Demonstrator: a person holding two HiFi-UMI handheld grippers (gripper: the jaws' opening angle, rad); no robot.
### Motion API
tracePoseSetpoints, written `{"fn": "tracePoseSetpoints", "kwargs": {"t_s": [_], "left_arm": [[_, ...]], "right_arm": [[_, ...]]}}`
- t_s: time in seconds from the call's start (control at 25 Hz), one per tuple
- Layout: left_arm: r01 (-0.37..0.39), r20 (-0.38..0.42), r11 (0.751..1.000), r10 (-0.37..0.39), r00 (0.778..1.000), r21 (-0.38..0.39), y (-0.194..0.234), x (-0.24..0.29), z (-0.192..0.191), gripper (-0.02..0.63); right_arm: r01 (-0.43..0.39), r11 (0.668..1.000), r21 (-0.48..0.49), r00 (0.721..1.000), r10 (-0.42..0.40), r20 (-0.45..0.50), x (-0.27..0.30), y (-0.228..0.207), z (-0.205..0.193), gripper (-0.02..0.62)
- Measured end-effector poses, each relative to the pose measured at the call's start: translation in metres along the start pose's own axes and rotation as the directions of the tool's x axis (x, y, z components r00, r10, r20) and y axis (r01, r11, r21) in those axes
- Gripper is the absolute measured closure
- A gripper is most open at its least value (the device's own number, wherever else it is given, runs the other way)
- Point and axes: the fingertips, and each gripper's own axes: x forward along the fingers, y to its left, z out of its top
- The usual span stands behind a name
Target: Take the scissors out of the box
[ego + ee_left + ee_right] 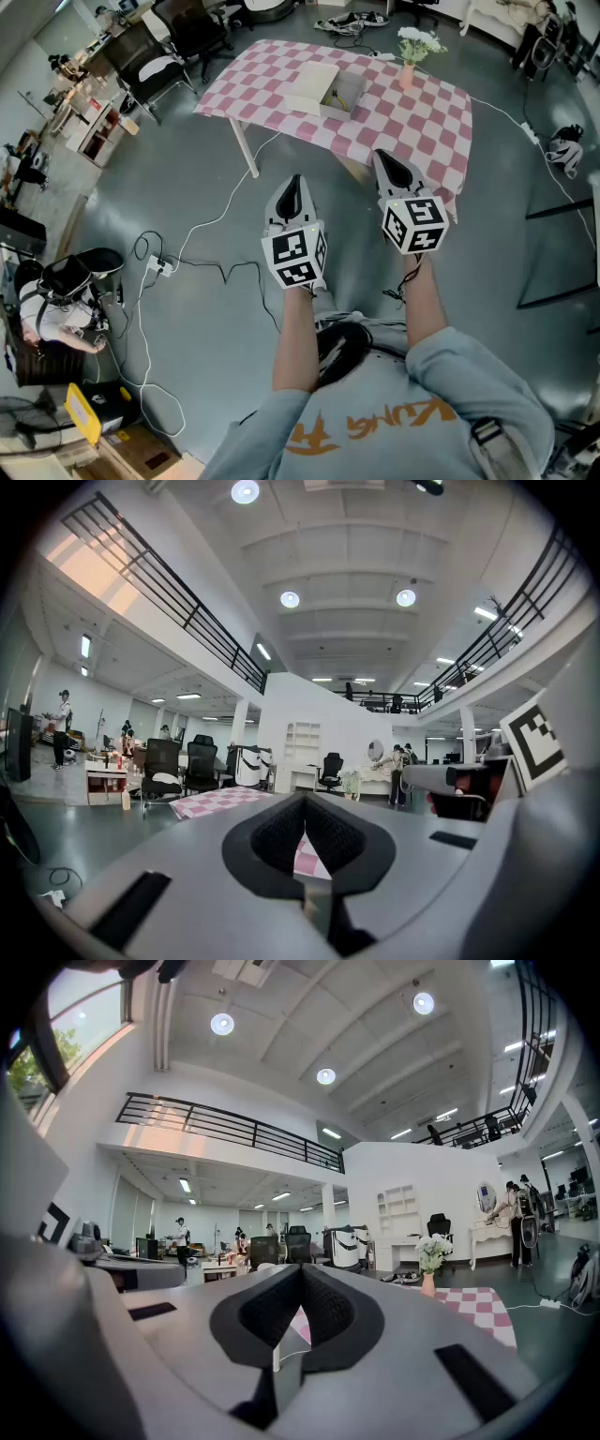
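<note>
A shallow open box (319, 89) lies on the table with the pink-and-white checked cloth (412, 122), far ahead of me. Yellow-handled scissors (336, 97) rest inside it. My left gripper (293, 183) and right gripper (386, 159) are held side by side over the grey floor, well short of the table and pointing level toward it. Both are shut with nothing between the jaws. In the left gripper view, the left gripper (304, 799) has its tips together, with the table (220, 802) beyond. The right gripper (300, 1269) shows the same closed tips.
A vase of white flowers (410, 56) stands at the table's far right corner, and shows again as the vase (429, 1279). Black office chairs (178, 47) stand left of the table. A white cable and power strip (159, 265) trail across the floor. A person (56, 305) sits at lower left.
</note>
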Motion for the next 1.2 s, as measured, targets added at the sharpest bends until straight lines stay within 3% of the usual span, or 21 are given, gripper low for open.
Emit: {"fn": "tracePoseSetpoints", "kwargs": {"t_s": [0.16, 0.36, 0.84, 1.2], "left_arm": [[-0.001, 0.004, 1.0, 0.001, 1.0, 0.003, 0.012, 0.013, 0.002, 0.586], [-0.019, 0.023, 1.0, 0.018, 1.0, 0.007, 0.047, 0.032, 0.012, 0.586], [-0.012, -0.041, 0.998, 0.01, 0.999, -0.055, 0.129, 0.128, -0.004, 0.586], [0.106, -0.108, 0.987, -0.12, 0.987, -0.125, 0.125, 0.202, -0.03, 0.586]], "right_arm": [[-0.02, 1.0, -0.004, 1.0, 0.02, 0.012, 0.023, 0.002, 0.007, 0.598], [-0.019, 0.998, 0.058, 0.998, 0.015, 0.054, 0.064, 0.009, 0.015, 0.598], [0.004, 0.998, 0.069, 0.999, -0.001, -0.041, 0.179, 0.01, -0.017, 0.598], [0.143, 0.988, 0.054, 0.984, -0.135, -0.12, 0.205, -0.037, -0.032, 0.598]]}}
